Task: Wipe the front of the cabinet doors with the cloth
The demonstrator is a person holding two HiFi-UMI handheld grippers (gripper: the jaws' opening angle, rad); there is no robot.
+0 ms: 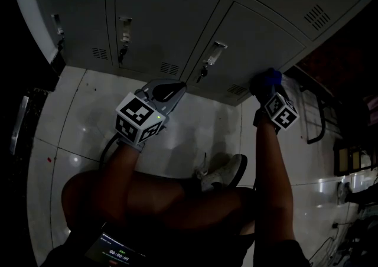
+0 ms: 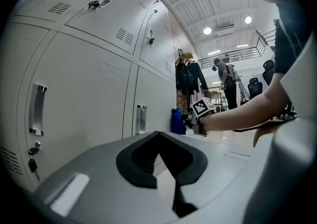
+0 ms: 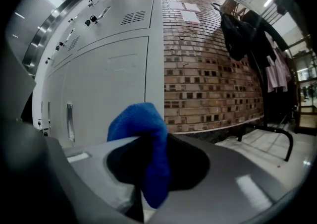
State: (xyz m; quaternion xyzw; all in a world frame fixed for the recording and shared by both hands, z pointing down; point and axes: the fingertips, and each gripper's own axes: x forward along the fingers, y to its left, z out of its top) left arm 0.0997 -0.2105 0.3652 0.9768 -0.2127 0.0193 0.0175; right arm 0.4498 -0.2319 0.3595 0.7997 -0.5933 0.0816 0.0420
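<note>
Grey cabinet doors (image 1: 165, 18) with handles and vent slots fill the top of the head view. My right gripper (image 1: 267, 82) is shut on a blue cloth (image 1: 269, 77) at the lower right corner of the low right door (image 1: 260, 41). In the right gripper view the cloth (image 3: 148, 143) bulges out of the jaws, facing that door (image 3: 109, 84) near its right edge; contact cannot be made out. My left gripper (image 1: 171, 90) hangs shut and empty over the floor, short of the doors. The left gripper view shows its jaws (image 2: 159, 141) together, and the right gripper (image 2: 200, 114) with the cloth (image 2: 177, 121) beyond.
A brick wall (image 3: 213, 69) adjoins the cabinet's right side, with a dark metal frame (image 1: 316, 112) beside it. The person's legs and a shoe (image 1: 227, 171) rest on the glossy tiled floor (image 1: 77, 124). Hanging clothes (image 2: 190, 77) and a standing person (image 2: 225, 82) are far back.
</note>
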